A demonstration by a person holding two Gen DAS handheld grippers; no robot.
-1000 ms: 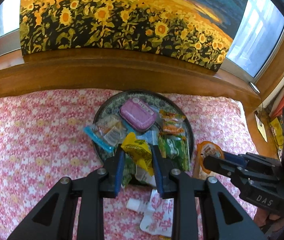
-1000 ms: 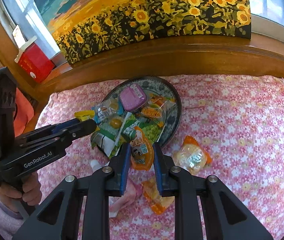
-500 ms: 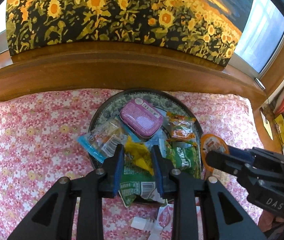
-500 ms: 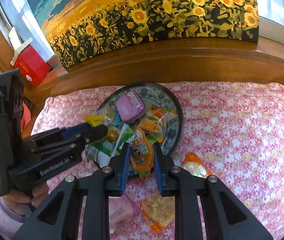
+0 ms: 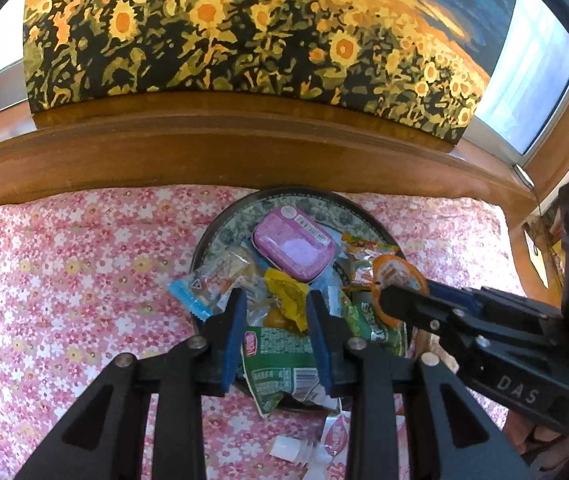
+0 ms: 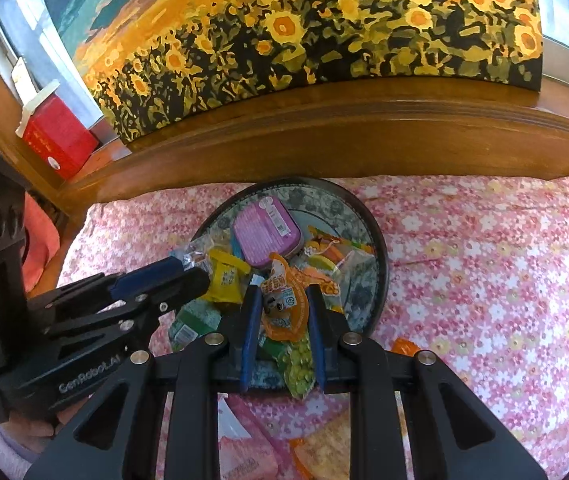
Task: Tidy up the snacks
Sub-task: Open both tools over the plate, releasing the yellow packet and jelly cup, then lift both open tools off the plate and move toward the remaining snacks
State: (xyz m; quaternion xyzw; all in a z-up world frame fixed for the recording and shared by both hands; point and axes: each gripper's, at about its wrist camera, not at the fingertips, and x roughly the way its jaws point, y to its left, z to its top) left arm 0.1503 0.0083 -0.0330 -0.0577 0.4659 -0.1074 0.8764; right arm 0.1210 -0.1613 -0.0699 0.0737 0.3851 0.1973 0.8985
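A round dark patterned plate (image 5: 220,236) (image 6: 378,264) on the pink floral cloth holds several snacks, among them a purple tin (image 5: 292,244) (image 6: 266,230). My left gripper (image 5: 274,300) is over the plate's near side, jaws slightly apart around a yellow packet (image 5: 288,296) that rests on the pile; contact is unclear. My right gripper (image 6: 282,300) is shut on an orange jelly packet (image 6: 286,304) (image 5: 398,276) and holds it over the plate. A green wrapper (image 5: 280,364) hangs over the plate's near rim.
Loose snacks lie on the cloth near me: a pink pouch (image 6: 244,452), orange packets (image 6: 324,452) (image 6: 404,346), and a small white piece (image 5: 288,448). A wooden headboard (image 5: 244,144) with a sunflower painting (image 5: 244,32) stands behind. A red box (image 6: 58,142) sits at the left.
Both grippers moved forward over the plate. The left jaws have widened and the yellow packet has sunk onto the pile. The right gripper carried the orange jelly packet over the plate.
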